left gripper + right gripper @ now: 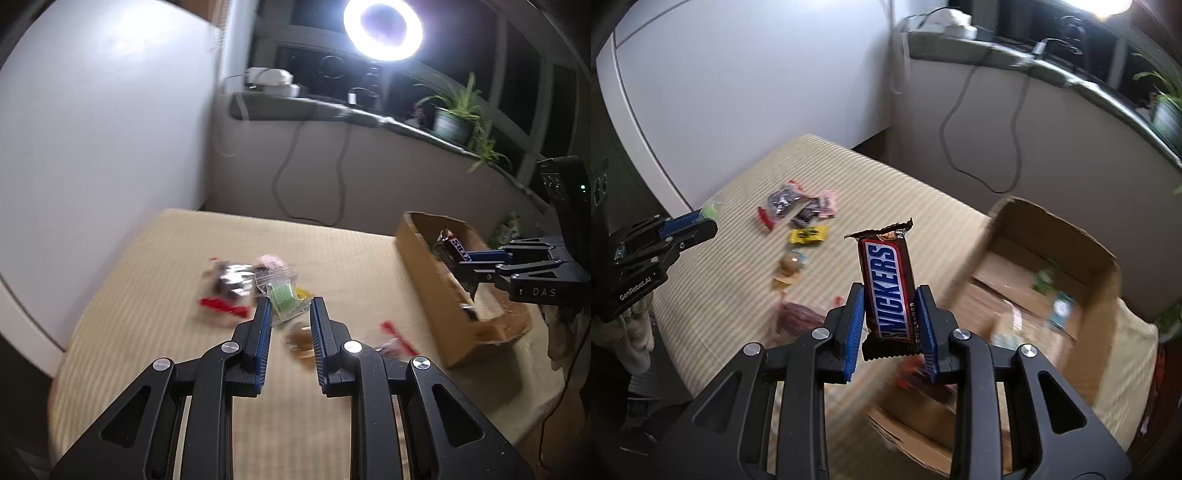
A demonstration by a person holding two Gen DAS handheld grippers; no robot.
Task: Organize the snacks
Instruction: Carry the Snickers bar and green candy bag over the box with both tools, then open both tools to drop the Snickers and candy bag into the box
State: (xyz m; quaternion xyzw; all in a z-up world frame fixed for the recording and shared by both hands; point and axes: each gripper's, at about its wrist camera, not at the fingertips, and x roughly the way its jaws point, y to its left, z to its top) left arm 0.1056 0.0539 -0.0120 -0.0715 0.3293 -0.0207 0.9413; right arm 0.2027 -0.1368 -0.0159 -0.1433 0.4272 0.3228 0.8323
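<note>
Between the right gripper's (pixel 891 325) closed pads stands a Snickers bar (pixel 889 291), long axis upright; the box (pixel 1104 295) lies open just to its right. Farther left, the left gripper (pixel 290 314) pinches a green candy (pixel 282 295) above the table (pixel 147 277), well apart from the box.

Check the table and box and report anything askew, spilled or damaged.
Nothing is spilled. The cardboard box has a ragged, torn rim and leaning walls. Loose snacks lie scattered on the striped cloth. The right tongs hold a Snickers bar upright, intact.
</note>
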